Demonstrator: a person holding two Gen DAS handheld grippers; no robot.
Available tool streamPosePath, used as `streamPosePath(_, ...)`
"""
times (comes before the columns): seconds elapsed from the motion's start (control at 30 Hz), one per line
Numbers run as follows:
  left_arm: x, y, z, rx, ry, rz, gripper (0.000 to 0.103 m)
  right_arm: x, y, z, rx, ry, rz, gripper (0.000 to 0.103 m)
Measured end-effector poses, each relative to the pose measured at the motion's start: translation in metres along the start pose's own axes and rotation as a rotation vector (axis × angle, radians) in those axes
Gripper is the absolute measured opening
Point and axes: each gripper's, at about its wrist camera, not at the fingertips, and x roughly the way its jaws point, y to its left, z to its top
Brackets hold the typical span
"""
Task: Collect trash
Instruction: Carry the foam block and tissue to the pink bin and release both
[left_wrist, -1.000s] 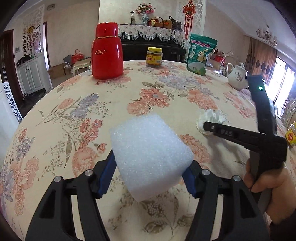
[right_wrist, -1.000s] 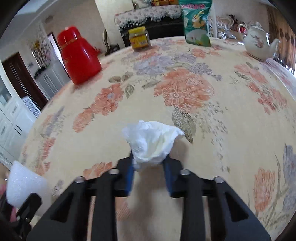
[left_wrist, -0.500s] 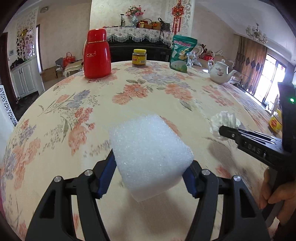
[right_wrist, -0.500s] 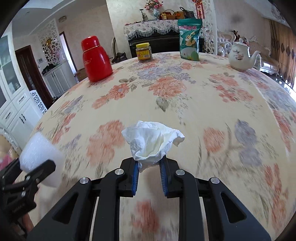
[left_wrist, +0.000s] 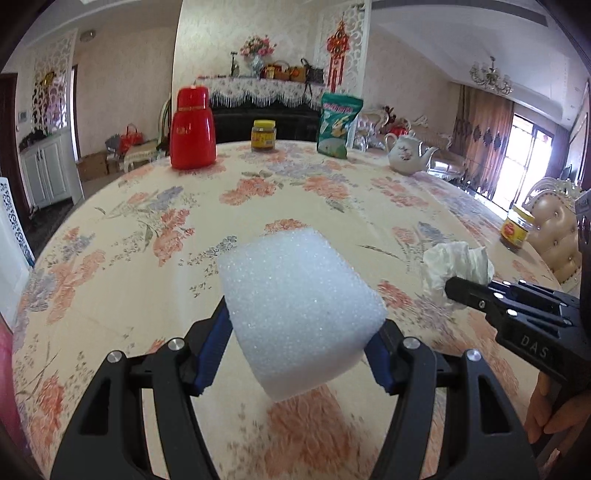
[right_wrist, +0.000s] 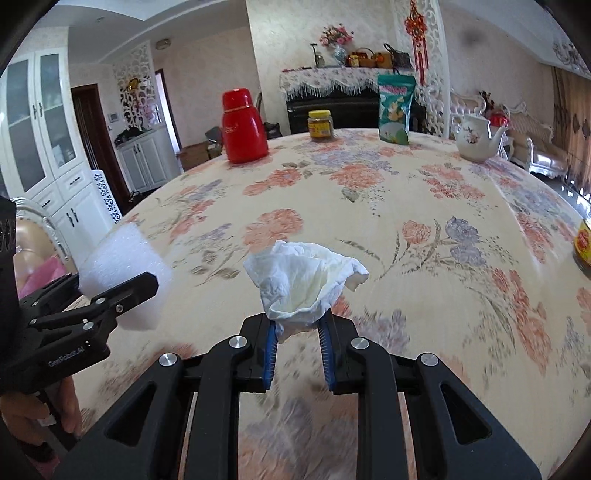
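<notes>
The left claw is clamped on a white rectangular block of beaded packing foam, gripped across its two side faces by the blue pads and held clear above the floral-patterned tabletop. In the left wrist view the foam sits at centre frame. The right claw is at 3 o'clock of it, pinching a crumpled white paper tissue at its lower end, with the loose upper part flaring above the pads. The tissue is also off the tabletop.

Step in hand, as judged: both trash items are picked up and are in transit. No bin or bag is visible in either view.

Standing items on the far tabletop, left to right: red plastic thermos flask at 11 o'clock, yellow-lidded glass jar at 12 o'clock, green foil snack bag at 1 o'clock, white porcelain teapot at 2 o'clock.

Next move calls for: locate the receptacle, carry both loads to it, keep grip pressure steady on the light foam, and release over the opening.
</notes>
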Motion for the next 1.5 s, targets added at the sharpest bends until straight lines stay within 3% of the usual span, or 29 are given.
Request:
streamPosePath(0.3, -0.051, 0.006, -0.026, -0.004, -0.071, 0.018, 0.064, -0.035, 0.029, -0.026, -0.027, -0.024, 0.034, 0.021)
streamPosePath(0.57, -0.095, 0.041, -0.036, -0.028, -0.138, 0.081, 0.064, -0.048, 0.072, -0.026, -0.069, -0.053, 0.085, 0.021)
streamPosePath(0.97, -0.155, 0.141, -0.059, -0.134, -0.217, 0.242, 0.064, -0.033, 0.181, -0.013, -0.235, -0.056, 0.256, 0.021)
streamPosePath(1.07, -0.173, 0.170, -0.064, -0.150, -0.236, 0.311, 0.064, -0.023, 0.212, -0.009, -0.276, -0.046, 0.312, 0.021)
streamPosePath(1.5, -0.225, 0.290, -0.085, -0.207, -0.207, 0.561, 0.064, 0.028, 0.354, 0.004, -0.422, -0.011, 0.549, 0.021)
